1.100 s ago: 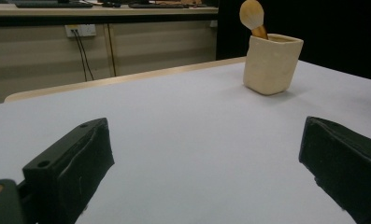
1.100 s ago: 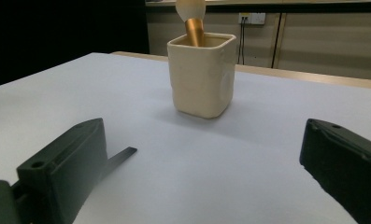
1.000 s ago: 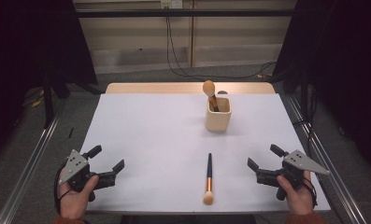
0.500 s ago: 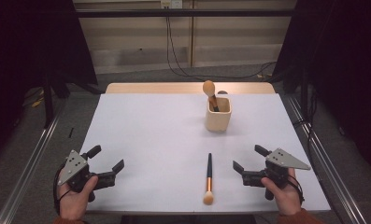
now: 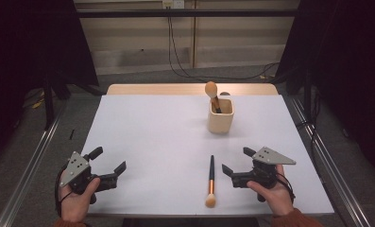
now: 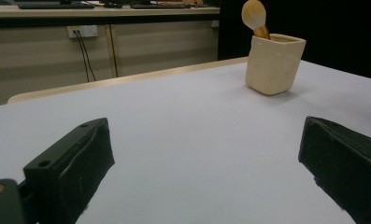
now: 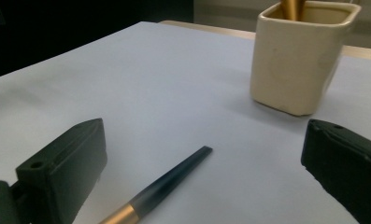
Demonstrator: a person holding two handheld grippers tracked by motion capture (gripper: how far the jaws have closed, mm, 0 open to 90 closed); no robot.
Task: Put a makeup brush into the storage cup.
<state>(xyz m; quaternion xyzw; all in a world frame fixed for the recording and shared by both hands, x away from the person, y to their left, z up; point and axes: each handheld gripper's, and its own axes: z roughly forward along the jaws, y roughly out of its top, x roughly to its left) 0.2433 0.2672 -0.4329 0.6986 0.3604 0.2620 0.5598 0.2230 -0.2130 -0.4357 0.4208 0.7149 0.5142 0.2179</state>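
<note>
Since the earlier frames the right gripper (image 5: 235,166) had slid leftward along the near edge, ending just beside the brush on the table (image 5: 211,180); left gripper (image 5: 110,162) hadn't shifted, and brush + cup sat where they were before.

High view: the brush on the table lay flat on the white table (image 5: 161,127), near the front edge, roughly fwd-back w/ a slight tilt. Dark handle pointed away from the person, copper-coloured ferrule in the middle, pale bristle head nearest the person. Right gripper sat just to its right, jaws pointing left toward the handle, spread wide, nothing between them, not touching the brush. Grey three-cornered plate on top of it; a hand gripped it from below.

Right gripper view: both black jaws well apart, right gripper (image 7: 204,168) w/ the brush handle (image 7: 167,184) running diagonally in the gap between them, ferrule at the bottom edge. Cream cup (image 7: 297,56) stood upright beyond, nearer the right-hand jaw, a gold-coloured stem rising out of it.

Left gripper: near the table's front-left corner, well apart from the brush, jaws wide, empty, pointing right and fwd. Its own view showed the left gripper (image 6: 206,168) over bare table surface, w/ the cup (image 6: 273,63) far off at upper right.

Cup (image 5: 220,115) stood upright right of table centre, toward the back. A second brush (image 5: 212,94) stood in it, head up, leaning left.
</note>
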